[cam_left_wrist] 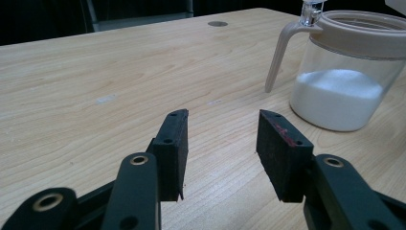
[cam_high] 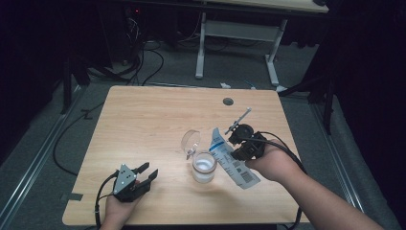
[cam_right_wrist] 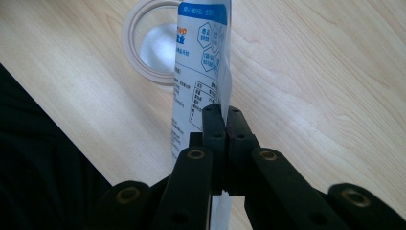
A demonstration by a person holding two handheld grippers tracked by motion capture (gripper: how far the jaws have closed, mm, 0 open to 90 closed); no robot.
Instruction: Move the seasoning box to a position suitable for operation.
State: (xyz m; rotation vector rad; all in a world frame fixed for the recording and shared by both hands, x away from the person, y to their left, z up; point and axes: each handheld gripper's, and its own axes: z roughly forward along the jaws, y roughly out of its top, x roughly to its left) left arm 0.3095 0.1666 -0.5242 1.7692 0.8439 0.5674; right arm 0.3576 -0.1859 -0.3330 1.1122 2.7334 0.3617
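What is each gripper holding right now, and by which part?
The right gripper is shut on the blue and white packet, pinching its thin side edge. The left gripper is open over the table and holds nothing.

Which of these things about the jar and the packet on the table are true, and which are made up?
1. The right tongs pinch a white and blue packet. True.
2. The left tongs hold the jar. False: they stand open with nothing between them, apart from the jar.
3. The jar has white powder in it. True.
4. The jar's lid is shut. False: the lid is flipped up and open.
5. The table is made of glass. False: it is light wood.
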